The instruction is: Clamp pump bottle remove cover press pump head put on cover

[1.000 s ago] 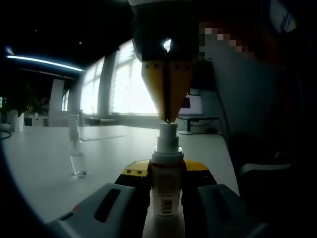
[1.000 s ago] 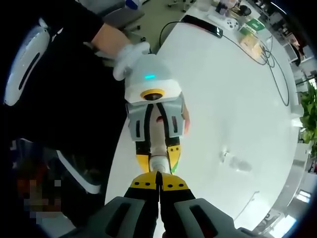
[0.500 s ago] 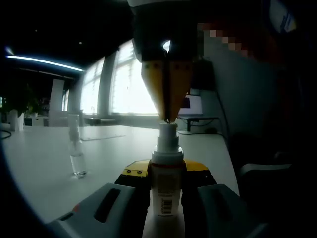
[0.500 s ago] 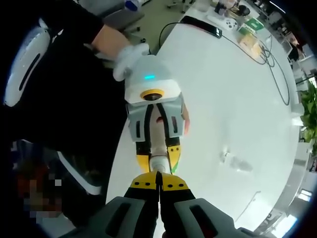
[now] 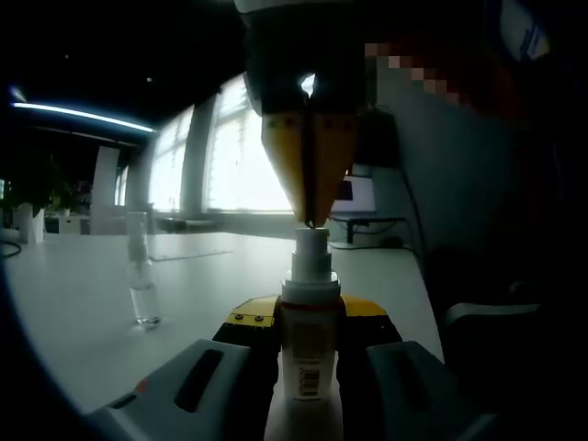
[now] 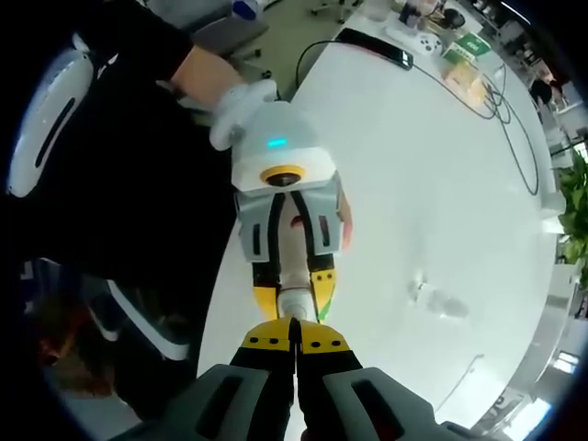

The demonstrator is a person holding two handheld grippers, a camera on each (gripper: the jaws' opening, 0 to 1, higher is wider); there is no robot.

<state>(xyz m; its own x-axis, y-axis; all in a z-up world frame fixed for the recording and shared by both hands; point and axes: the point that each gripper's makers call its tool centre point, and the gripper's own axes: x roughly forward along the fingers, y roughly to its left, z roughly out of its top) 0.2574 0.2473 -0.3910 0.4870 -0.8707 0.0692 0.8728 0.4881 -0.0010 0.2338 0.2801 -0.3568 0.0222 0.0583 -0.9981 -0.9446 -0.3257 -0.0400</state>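
1 pump bottle (image 5: pixel 310 344) clamped in left gripper (image 5: pixel 309 367); right gripper (image 6: pixel 295 347) jaws together on pump head (image 5: pixel 310 246); 1 clear cover (image 5: pixel 142 276) on table (image 5: pixel 73 303).

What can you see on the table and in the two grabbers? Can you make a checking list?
Surface: white table, mostly bare.
Job's things: pump bottle upright, clamped; clear cover standing on the table, apart.
Clutter: small items at the table's far end.
Grippers: left gripper shut on the bottle; right gripper shut, tips on the pump head.
Cables: dark cable trailing across the table.
Surroundings: bright windows; green plant.
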